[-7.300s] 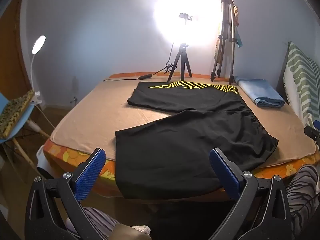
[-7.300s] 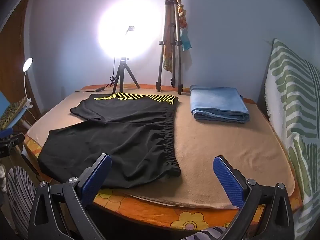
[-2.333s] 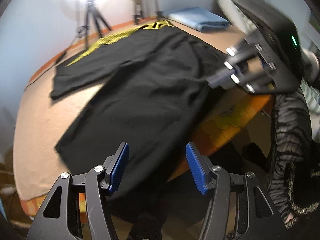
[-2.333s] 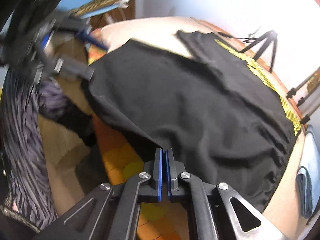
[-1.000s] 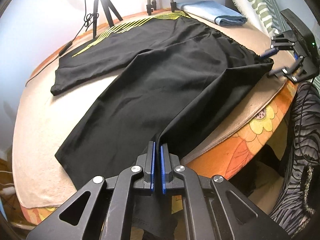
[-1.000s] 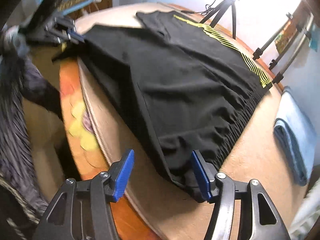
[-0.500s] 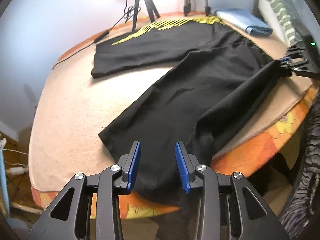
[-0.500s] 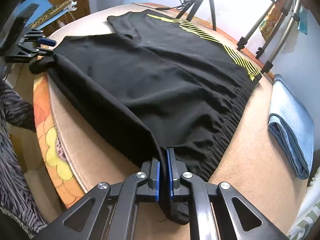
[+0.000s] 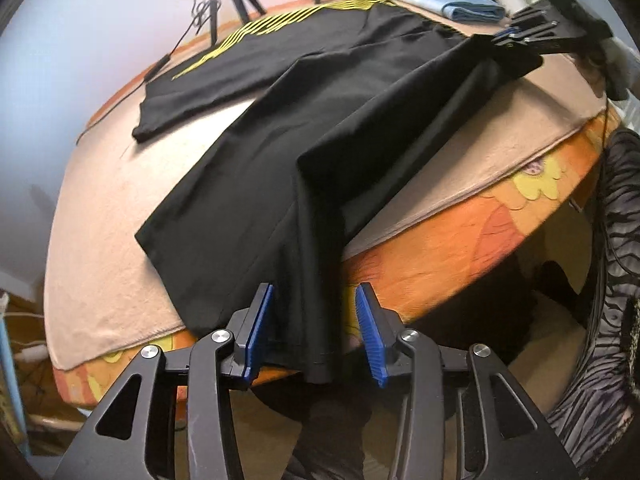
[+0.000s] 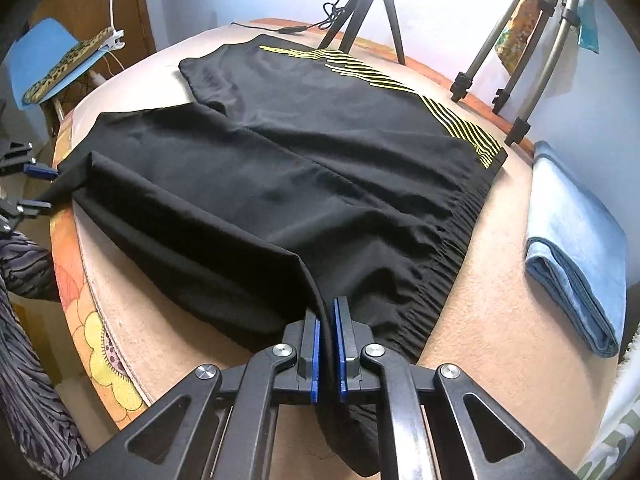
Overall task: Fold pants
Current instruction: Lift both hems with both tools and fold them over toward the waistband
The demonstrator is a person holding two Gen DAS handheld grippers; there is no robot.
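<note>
Black pants [image 9: 280, 148] with yellow stripes lie spread on the tan-covered bed; they also fill the right wrist view [image 10: 320, 168]. The near leg's edge is lifted into a fold between both grippers. My left gripper [image 9: 316, 330] is open at the bed's front edge, its blue pads on either side of the leg's hem, which hangs between them. My right gripper [image 10: 326, 354] is shut on the waistband corner of the pants and also shows in the left wrist view [image 9: 520, 36]. The left gripper shows at the far left of the right wrist view [image 10: 34, 186].
A folded blue towel [image 10: 576, 248] lies on the bed to the right of the waistband. Tripod legs [image 10: 520, 64] and a light stand [image 9: 228, 0] stand at the bed's far edge. A blue chair [image 10: 52, 64] is at the left. The orange flowered mattress edge [image 9: 460, 240] is close.
My left gripper, shut on the leg hem a second ago, has opened and widened around it. My right gripper closed on the waistband corner and holds it, lifting the fabric edge.
</note>
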